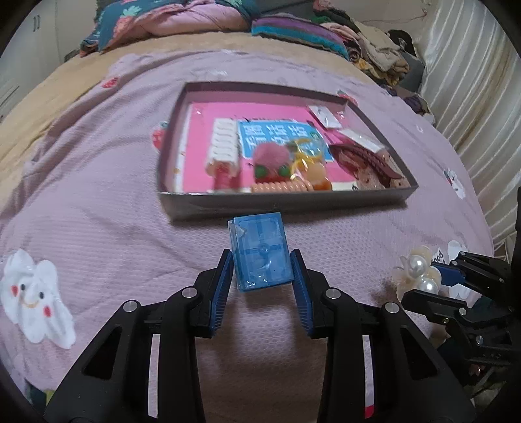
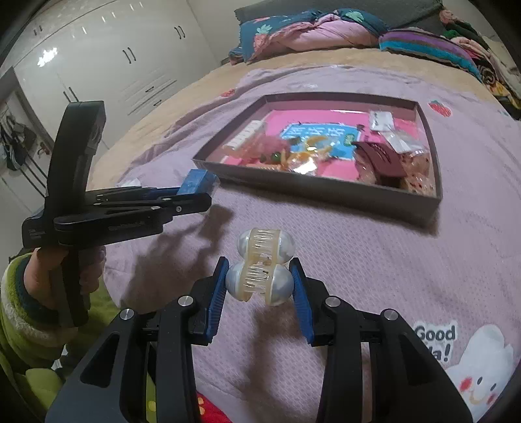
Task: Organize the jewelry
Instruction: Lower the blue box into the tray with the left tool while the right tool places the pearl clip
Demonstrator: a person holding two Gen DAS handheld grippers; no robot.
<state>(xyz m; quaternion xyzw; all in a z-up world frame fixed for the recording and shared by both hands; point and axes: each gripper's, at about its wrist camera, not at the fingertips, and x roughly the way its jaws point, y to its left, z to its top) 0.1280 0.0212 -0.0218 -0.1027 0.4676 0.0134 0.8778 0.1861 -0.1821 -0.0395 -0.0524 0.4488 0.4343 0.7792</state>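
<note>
My left gripper (image 1: 262,260) is shut on a small clear blue plastic box (image 1: 260,250) and holds it above the bedspread, just in front of the tray's near wall (image 1: 286,198). My right gripper (image 2: 259,273) is shut on a pearl hair claw clip (image 2: 260,271), held above the bedspread. The shallow brown tray (image 2: 312,188) holds a white comb clip (image 1: 223,143), a pink pompom (image 1: 268,157), an orange coil tie (image 1: 281,187), a dark red claw clip (image 1: 364,159) and small packets. In the right wrist view the left gripper (image 2: 198,195) with the blue box (image 2: 197,182) is at the left.
A lilac quilted bedspread (image 1: 97,211) with white bunny patches (image 1: 32,296) covers the bed. Folded bedding and clothes (image 1: 202,19) are piled at the far end. White wardrobes (image 2: 107,58) stand on the left and a curtain (image 1: 472,81) on the right.
</note>
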